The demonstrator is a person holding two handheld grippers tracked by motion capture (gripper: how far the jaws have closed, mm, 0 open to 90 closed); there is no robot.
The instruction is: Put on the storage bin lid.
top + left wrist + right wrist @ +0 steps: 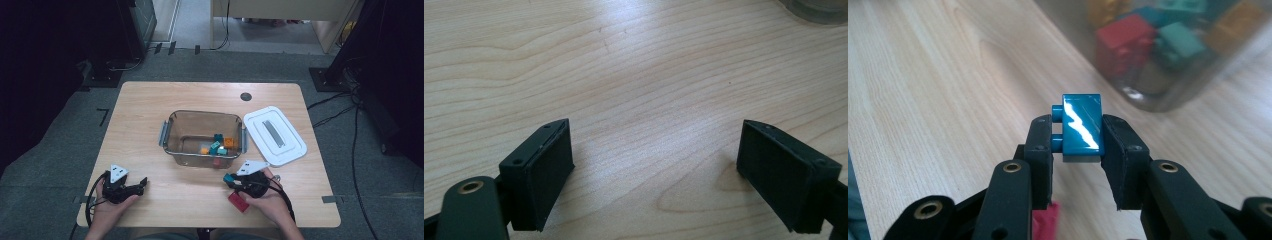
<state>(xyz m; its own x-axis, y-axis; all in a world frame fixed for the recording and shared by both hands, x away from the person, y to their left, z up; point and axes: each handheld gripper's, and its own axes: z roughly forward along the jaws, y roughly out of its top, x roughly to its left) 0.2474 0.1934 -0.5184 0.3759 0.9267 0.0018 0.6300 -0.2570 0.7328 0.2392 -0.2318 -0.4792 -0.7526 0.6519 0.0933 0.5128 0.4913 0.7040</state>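
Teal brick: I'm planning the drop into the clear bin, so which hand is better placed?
Right. The right gripper already clamps the teal brick beside the clear bin; the left gripper is open over bare table.

The light wooden surface (150,100) carries a clear plastic bin (172,131) with grey side handles near its middle, its wall also visible in the right gripper view (1168,95). Inside it lie several small building bricks: an orange one (229,142), a teal one (215,147), a smaller orange one (204,150) and a red one (217,161) low against the front wall. Just to the right of the bin lies its white lid (274,135), flat, with a grey strip along its middle. A dark round spot (245,96), perhaps a cable hole, sits near the far edge. A red brick (238,201) lies near the front edge. Black cables (330,112) run over the grey carpet on the right.
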